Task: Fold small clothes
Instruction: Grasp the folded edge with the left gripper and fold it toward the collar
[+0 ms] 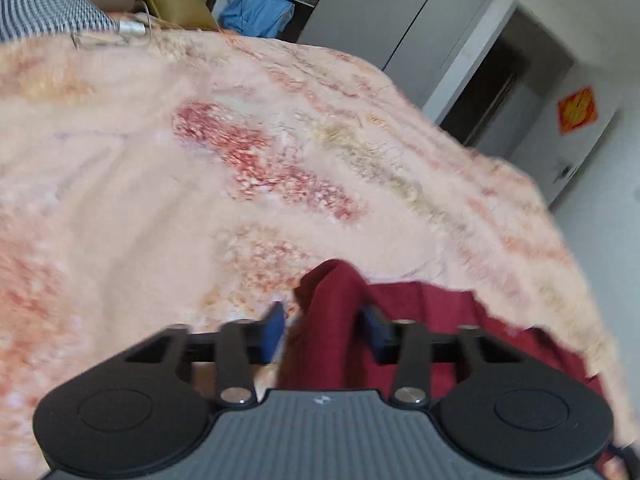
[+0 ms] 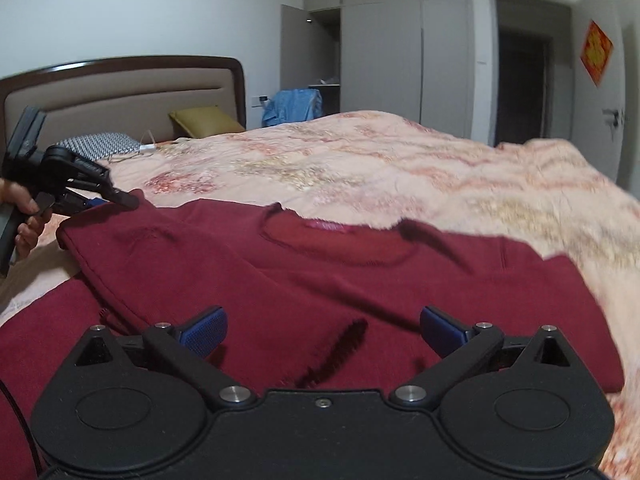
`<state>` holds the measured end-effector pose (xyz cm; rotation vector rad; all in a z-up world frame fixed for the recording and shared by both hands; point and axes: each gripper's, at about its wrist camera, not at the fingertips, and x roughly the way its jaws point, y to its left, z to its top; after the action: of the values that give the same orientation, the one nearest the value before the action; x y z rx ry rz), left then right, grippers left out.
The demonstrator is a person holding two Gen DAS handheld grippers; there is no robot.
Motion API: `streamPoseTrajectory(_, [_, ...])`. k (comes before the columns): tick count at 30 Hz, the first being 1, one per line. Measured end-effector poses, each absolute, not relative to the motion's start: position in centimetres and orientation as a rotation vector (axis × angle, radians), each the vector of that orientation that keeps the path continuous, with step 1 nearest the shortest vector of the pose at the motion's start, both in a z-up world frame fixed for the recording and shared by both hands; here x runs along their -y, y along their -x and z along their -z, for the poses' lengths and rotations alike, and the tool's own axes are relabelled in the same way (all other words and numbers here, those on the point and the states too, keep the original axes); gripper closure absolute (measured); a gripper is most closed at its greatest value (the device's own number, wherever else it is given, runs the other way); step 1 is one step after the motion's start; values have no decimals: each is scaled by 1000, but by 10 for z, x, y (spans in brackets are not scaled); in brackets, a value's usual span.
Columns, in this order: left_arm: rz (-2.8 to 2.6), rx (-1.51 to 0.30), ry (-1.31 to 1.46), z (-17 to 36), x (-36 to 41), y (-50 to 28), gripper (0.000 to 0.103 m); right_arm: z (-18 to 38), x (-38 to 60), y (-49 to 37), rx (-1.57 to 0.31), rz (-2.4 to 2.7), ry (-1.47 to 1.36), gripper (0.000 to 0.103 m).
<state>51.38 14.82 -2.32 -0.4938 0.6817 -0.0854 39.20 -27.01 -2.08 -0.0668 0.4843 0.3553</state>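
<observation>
Maroon shirt (image 2: 320, 272): we pinch a bunched corner between left gripper (image 1: 320, 326) fingers to lift it, right gripper (image 2: 323, 330) wide, empty above the cloth.

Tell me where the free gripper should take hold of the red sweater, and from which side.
Probably the sweater's right shoulder edge, where it lies flat on the blanket, matching the far corner the left gripper has bunched between its jaws. Bring the right gripper, jaws wide open, in low from the near right side, so one finger can slide under that thin edge.
</observation>
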Motion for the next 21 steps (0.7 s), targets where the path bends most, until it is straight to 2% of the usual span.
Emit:
streamPoseTrajectory(1, [116,-663,482,24,-147,-512,89,22,272,-392,-484,-357,52,1])
streamPoseTrajectory(3, [139,-600,399,20,-139,-501,93,22,275,-392,-475,-353,30,1])
streamPoseTrajectory(6, [90,-506,298,15,-130,-480,94,22,278,-392,-460,-329,20,1])
streamPoseTrajectory(9, [-3,-564,205,32,-125,-487,95,25,279,-399,-500,-270,27,1])
streamPoseTrajectory(11, [-16,-589,253,43,-130,-490,93,26,285,-401,-506,-244,-2,1])
streamPoseTrajectory(14, [-32,-571,297,39,-132,-485,80,24,296,-399,-489,-208,-43,1])
streamPoseTrajectory(16, [-31,-556,309,33,-132,-477,48,25,302,-401,-491,-192,-67,1])
streamPoseTrajectory(18, [-12,-521,301,26,-131,-461,40,28,303,-402,-500,-186,-76,1])
streamPoseTrajectory(21, [23,-519,270,23,-129,-439,38,30,301,-401,-500,-191,-59,1])
